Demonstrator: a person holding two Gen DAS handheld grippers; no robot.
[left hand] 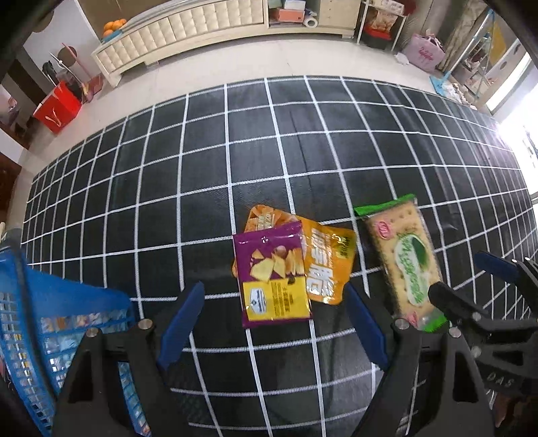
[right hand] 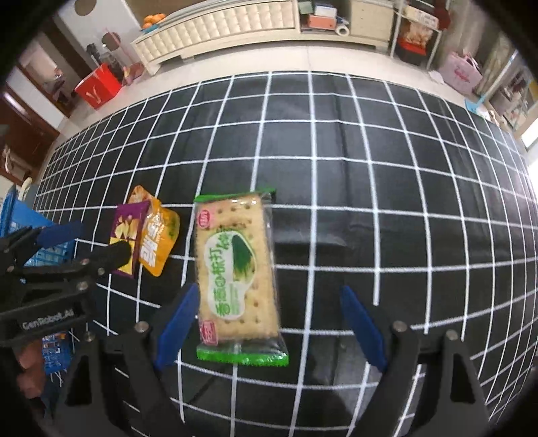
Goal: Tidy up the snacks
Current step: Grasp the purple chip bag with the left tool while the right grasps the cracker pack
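Note:
A purple chip packet (left hand: pixel 272 275) lies on an orange packet (left hand: pixel 328 265) on the black grid cloth (left hand: pixel 201 168). My left gripper (left hand: pixel 274 322) is open just short of them, jaws either side. A green-edged cracker pack (right hand: pixel 237 269) lies to the right; it also shows in the left wrist view (left hand: pixel 403 262). My right gripper (right hand: pixel 269 322) is open around its near end, above it. The purple packet (right hand: pixel 126 232) and orange packet (right hand: pixel 158 240) show at left in the right wrist view, with the left gripper (right hand: pixel 84 242) by them. The right gripper (left hand: pixel 470 279) shows at right in the left wrist view.
A blue plastic basket (left hand: pixel 43 319) holding several packets stands at the near left; it also shows in the right wrist view (right hand: pixel 20 222). Beyond the cloth are a cream bench (left hand: pixel 188 30), a red bag (left hand: pixel 57 107), shelves and a pink bag (left hand: pixel 425 52).

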